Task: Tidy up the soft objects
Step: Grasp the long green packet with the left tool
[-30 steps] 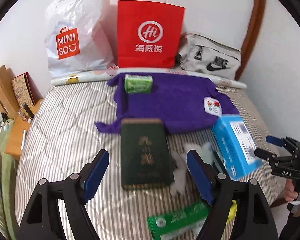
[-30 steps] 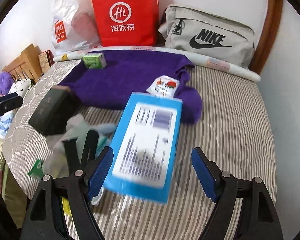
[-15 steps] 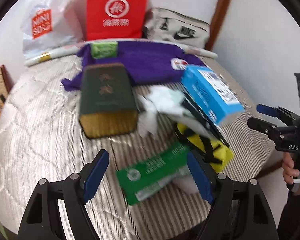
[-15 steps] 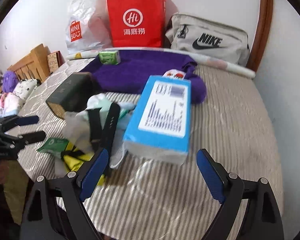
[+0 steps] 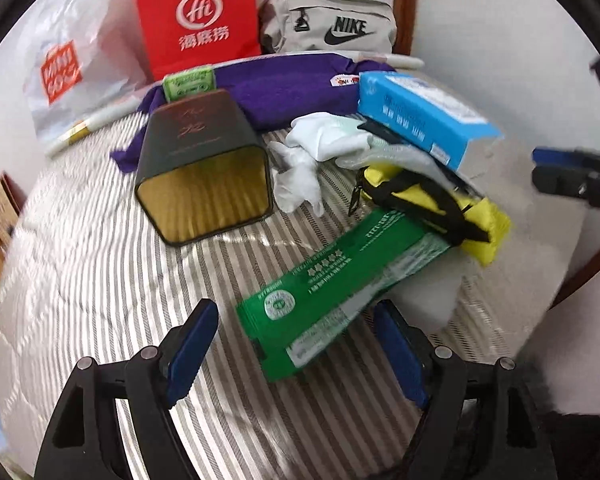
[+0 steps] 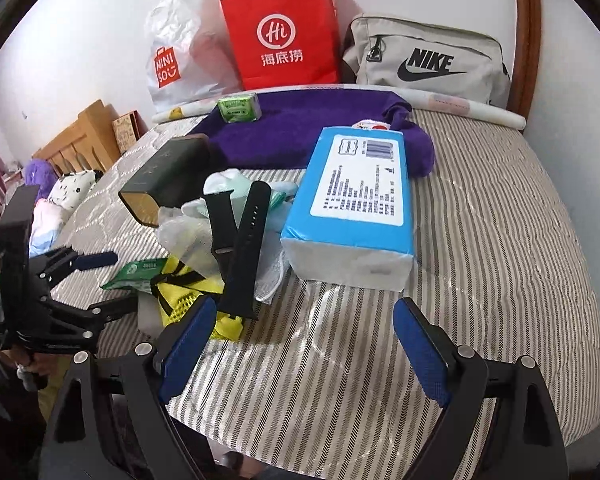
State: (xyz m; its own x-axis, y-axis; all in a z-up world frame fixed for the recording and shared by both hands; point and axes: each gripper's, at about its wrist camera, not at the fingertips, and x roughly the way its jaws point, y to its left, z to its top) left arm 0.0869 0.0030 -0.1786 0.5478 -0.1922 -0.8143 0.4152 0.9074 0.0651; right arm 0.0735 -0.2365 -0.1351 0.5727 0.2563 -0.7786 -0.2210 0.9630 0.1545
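Soft things sit heaped mid-mattress (image 6: 500, 240): crumpled white cloth (image 5: 324, 140), yellow mesh pouch (image 5: 440, 204), glossy green pack (image 5: 340, 296), blue tissue pack (image 6: 360, 200). From my left gripper (image 5: 296, 352) the pouch is half buried under the tissue pack, and blur smears the print. Rubbery black strap (image 6: 240, 240) lies over clear plastic. Both my left and right gripper (image 6: 300, 352) have jaws spread, holding nothing
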